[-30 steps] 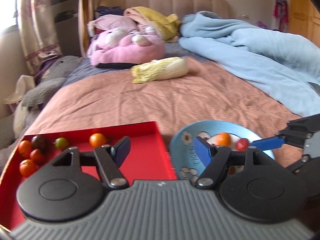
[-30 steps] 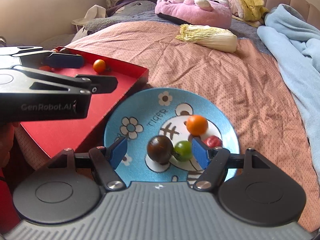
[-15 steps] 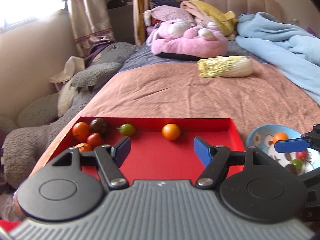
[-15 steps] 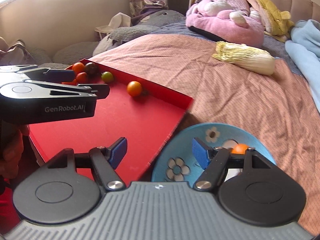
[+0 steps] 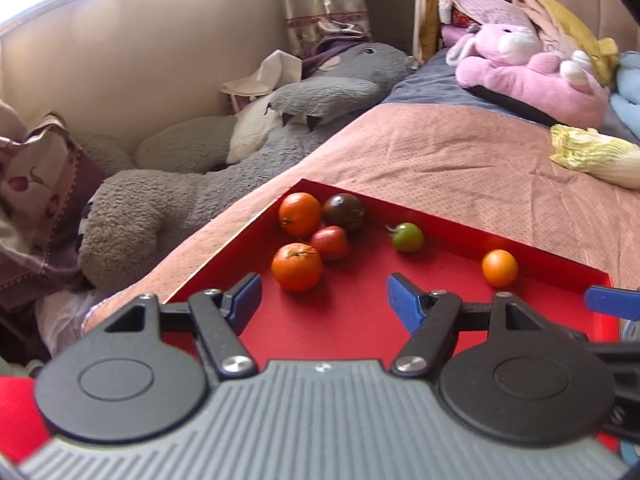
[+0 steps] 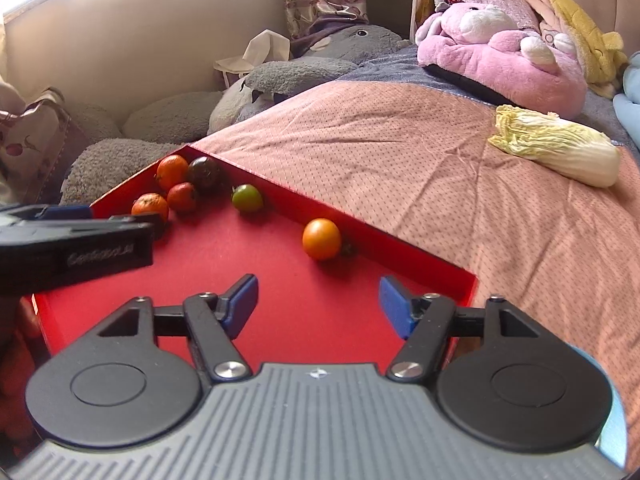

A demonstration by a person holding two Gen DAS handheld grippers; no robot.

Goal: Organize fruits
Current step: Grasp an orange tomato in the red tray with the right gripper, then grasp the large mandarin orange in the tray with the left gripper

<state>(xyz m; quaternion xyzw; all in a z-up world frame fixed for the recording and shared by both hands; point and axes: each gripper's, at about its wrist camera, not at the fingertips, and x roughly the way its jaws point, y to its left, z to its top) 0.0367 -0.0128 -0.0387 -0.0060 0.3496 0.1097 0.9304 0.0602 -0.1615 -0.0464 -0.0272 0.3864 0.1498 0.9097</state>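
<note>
Both of my grippers have swung left since a second ago: then they looked down at the blue plate, and now both wrist cameras face the red tray (image 5: 460, 236) on the pink bedspread (image 6: 400, 152). The plate has dropped out of sight except for a blue sliver at the right edge of the left view.

My left gripper (image 5: 324, 300) hangs over the tray's near floor with its fingers spread wide and nothing between them, the same gap as before. My right gripper (image 6: 318, 302) is also spread and empty, hovering over the tray's right half; a second ago it framed the dark and green fruits on the plate.

The fruit in the tray has not moved. In the far corner sit four together: an orange tomato (image 5: 300, 214), a dark tomato (image 5: 344, 212) touching it, a small red tomato (image 5: 330, 242) just in front, and a second orange tomato (image 5: 297, 267) nearest my left fingers. A green tomato (image 5: 407, 237) lies alone near the far wall, and a small orange one (image 5: 499, 267) sits further right along that wall, apart from the rest.

Beyond the tray a cabbage (image 6: 560, 150) lies on the bedspread, with a pink plush toy (image 6: 500, 56) behind it and a gray plush toy (image 5: 224, 176) off the bed's left side.
</note>
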